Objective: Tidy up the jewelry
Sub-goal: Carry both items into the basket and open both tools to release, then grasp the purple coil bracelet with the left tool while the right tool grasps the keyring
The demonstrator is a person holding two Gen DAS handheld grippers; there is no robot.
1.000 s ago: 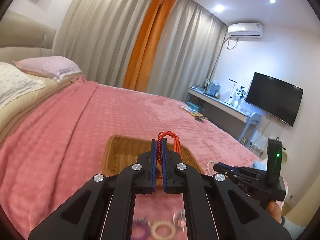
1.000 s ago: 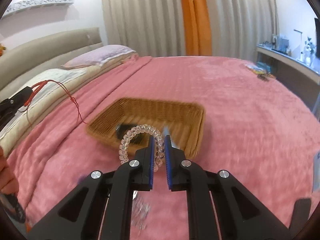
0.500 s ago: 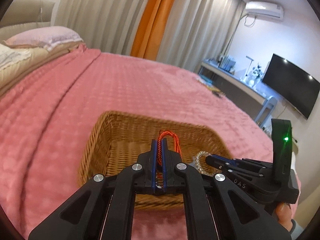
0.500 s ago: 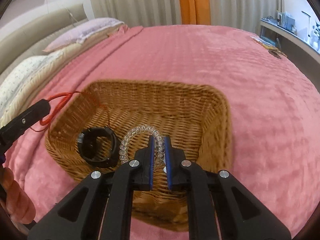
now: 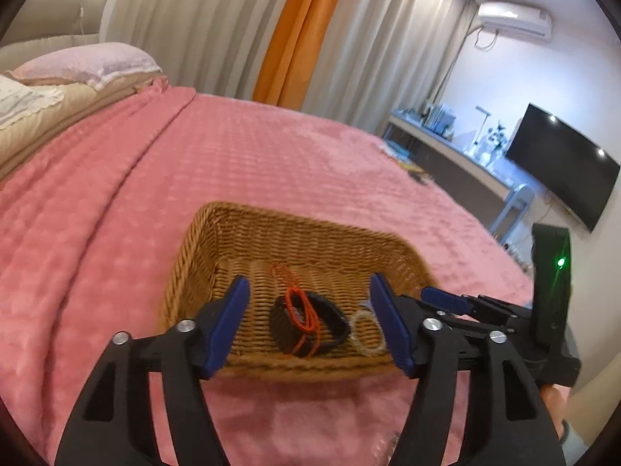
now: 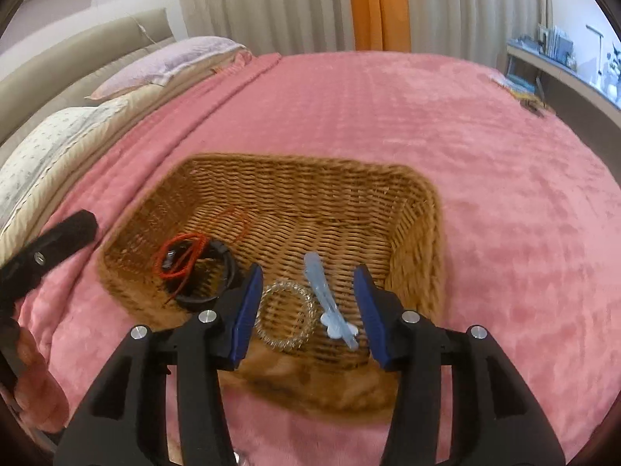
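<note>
A wicker basket (image 5: pixel 194 268) (image 6: pixel 419 240) sits on the pink bedspread. In it lie a black bracelet (image 5: pixel 287 334) (image 6: pixel 225 268) with a red cord bracelet (image 5: pixel 300 306) (image 6: pixel 180 254) draped over it, a clear beaded bracelet (image 5: pixel 366 332) (image 6: pixel 285 316) and a pale blue hair clip (image 6: pixel 328 299). My left gripper (image 5: pixel 312 324) is open and empty just above the basket's near rim. My right gripper (image 6: pixel 306 312) is open and empty above the clear bracelet and the clip. The right gripper also shows in the left wrist view (image 5: pixel 442 299), and the left one at the left edge of the right wrist view (image 6: pixel 46 248).
The pink bedspread (image 6: pixel 485 147) spreads all round the basket. Pillows (image 5: pixel 85 62) lie at the head of the bed on the left. A desk (image 5: pixel 446 143) and a wall television (image 5: pixel 562 178) stand past the far right side.
Both grippers have opened over the basket. The red cord has dropped from the left one onto the black bracelet, and the clear beaded bracelet has dropped from the right one into the basket.
</note>
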